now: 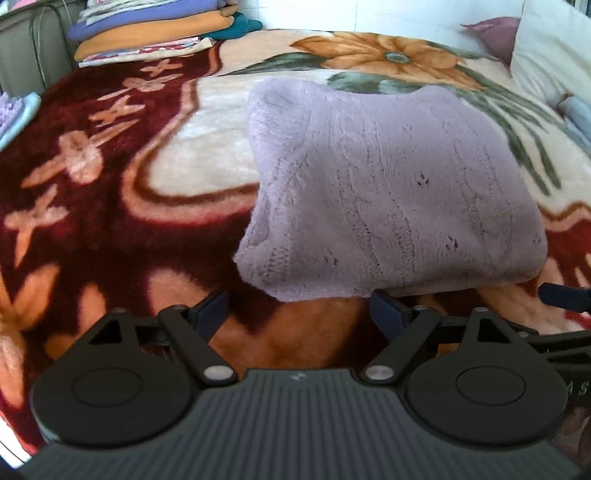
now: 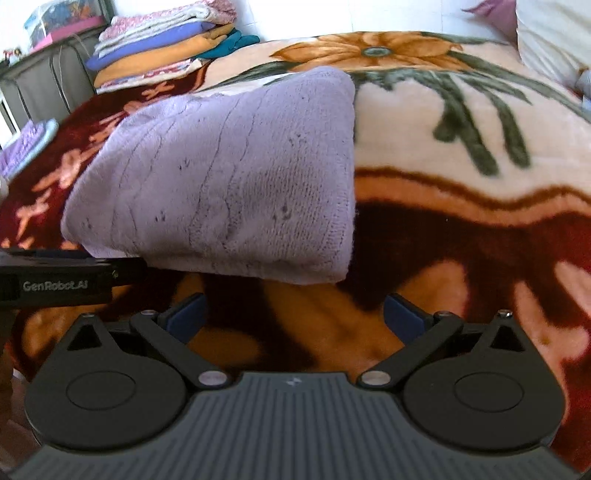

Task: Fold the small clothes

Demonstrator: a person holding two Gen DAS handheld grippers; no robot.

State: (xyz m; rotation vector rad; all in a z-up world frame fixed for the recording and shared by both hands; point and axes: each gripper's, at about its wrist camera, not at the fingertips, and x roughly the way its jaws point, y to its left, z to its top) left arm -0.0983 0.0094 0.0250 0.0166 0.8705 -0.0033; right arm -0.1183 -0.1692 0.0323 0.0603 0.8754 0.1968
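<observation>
Across the whole bed spreads a plush floral blanket [image 1: 207,155], cream in the middle with a large orange flower and green leaves toward the far edge, dark red with pale pink blossoms along the left side and the near edge. On its cream middle, reaching down to the dark red near border, lies the folded lilac knitted sweater [image 1: 391,188], a thick, roughly square bundle with cable ribs running across its top; in the right wrist view the same sweater [image 2: 229,177] sits left of centre, its right edge straight and its near edge doubled over.

At the far left corner of the bed rests a stack of folded clothes [image 1: 147,29] in orange, blue, teal and patterned pink. A white pillow [image 1: 550,51] leans at the far right corner, with a mauve cushion [image 1: 495,33] just beside it. A small lilac and pale blue folded item [image 1: 14,114] lies at the left edge of the bed.

Both tongs hang over the near edge, just short of the sweater's near edge. The left tongs [image 1: 297,314] stand wide apart with nothing between the blue pads but blanket. The right tongs [image 2: 293,317] are spread fully, likewise empty. In the right wrist view the left tongs' black body reaches in from the left, close under the sweater's near left corner.
</observation>
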